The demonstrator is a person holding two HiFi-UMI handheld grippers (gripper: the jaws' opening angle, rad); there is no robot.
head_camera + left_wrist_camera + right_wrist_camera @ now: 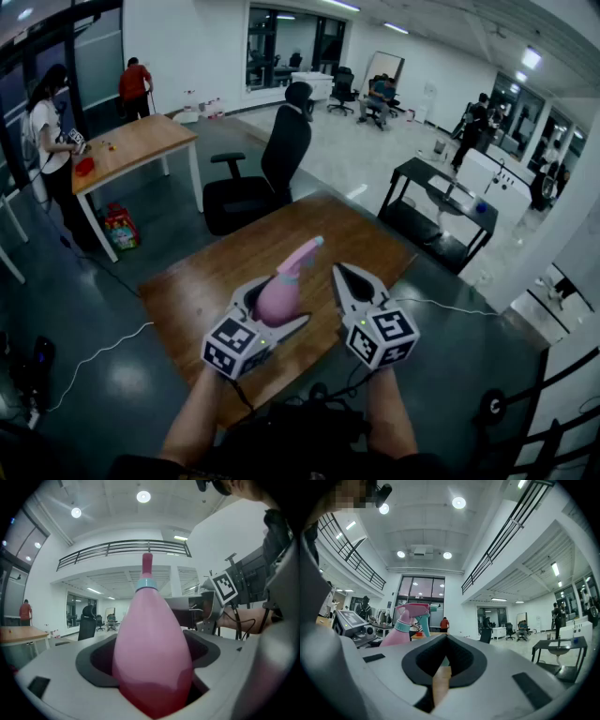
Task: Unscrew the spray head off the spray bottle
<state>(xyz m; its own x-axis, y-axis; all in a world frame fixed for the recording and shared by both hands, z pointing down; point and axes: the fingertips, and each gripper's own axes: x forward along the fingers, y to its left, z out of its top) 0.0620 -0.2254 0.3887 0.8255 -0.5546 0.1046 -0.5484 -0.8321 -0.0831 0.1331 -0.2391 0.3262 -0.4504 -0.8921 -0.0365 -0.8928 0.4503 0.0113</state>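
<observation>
Above wooden table (202, 281), left gripper (277, 307) clamps spray bottle (279, 292) — right gripper (341, 274) (closed, empty); tapered bottle may slip during unscrewing.

Dim and cool-toned in the head view, brighter toward 1 o'clock, with pale glare on the floor (127, 380) at 8 o'clock. Lit from above by round ceiling lamps (458, 502), blooming at 12 o'clock in both gripper views. Heavily bent at the edges, black-vignetted there. Soft on the near spray bottle (152, 653), sharper behind.
</observation>
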